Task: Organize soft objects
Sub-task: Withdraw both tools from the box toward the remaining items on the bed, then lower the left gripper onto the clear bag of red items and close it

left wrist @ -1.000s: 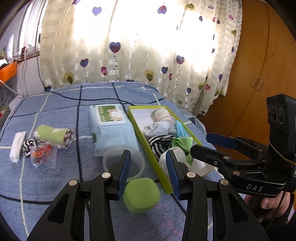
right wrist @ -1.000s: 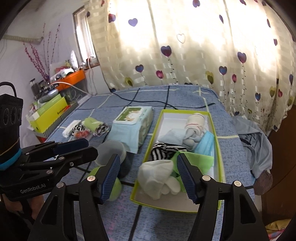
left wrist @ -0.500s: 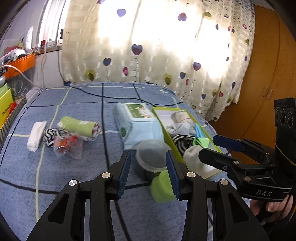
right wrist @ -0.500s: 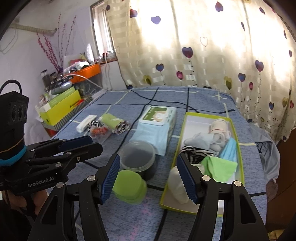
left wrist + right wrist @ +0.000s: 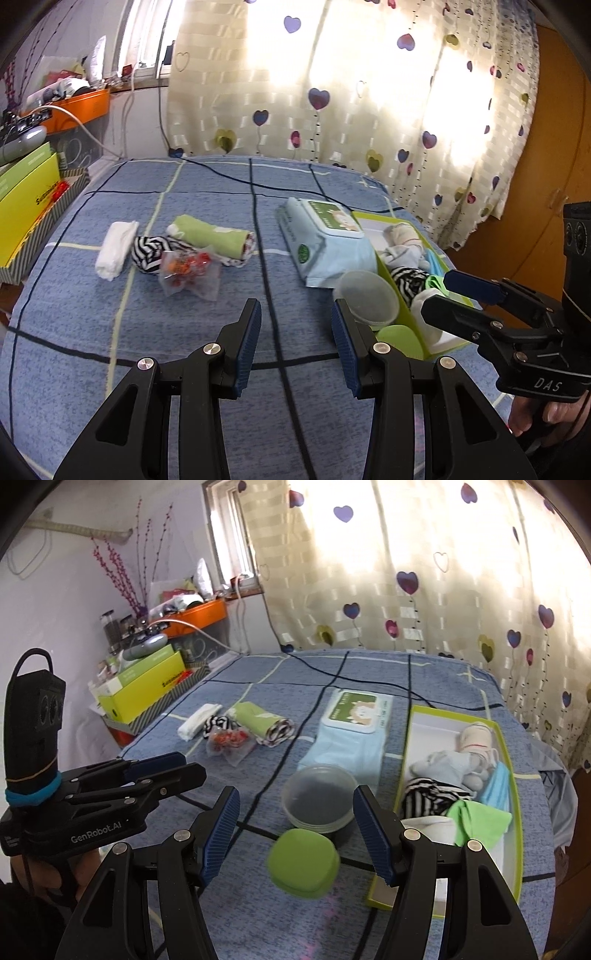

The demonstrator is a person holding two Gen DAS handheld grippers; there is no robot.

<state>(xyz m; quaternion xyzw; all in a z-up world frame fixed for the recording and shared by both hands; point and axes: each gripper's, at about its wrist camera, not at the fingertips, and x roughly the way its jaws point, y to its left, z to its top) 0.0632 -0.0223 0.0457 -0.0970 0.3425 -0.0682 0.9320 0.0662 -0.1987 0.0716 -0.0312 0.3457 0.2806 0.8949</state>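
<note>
Inside lime tray [image 5: 514, 786]: socks [image 5: 439, 794], perhaps cloths [image 5: 480, 821].

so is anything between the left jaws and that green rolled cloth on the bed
Nothing visible blocks it. The left gripper is open over bare blanket, and the green rolled cloth lies ahead to its left; only the clear packet sits just in front of it.

The blue checked woven bedspread [image 5: 184, 325] under both pairs of fingers looks matt and slightly napped. Ahead of the left fingers lie a rolled green cotton cloth [image 5: 214, 236], a folded white towelling cloth [image 5: 115, 249] and a crinkly clear plastic packet [image 5: 190, 273]. Between the right fingers sit a smooth, satin green plastic lid [image 5: 303, 864] and a cloudy translucent plastic tub [image 5: 319, 801]; beyond them, a glossy pale-blue film wipes pack [image 5: 351, 734]. Right of them, a smooth yellow-green cardboard tray [image 5: 515, 812] holds knitted socks
</note>
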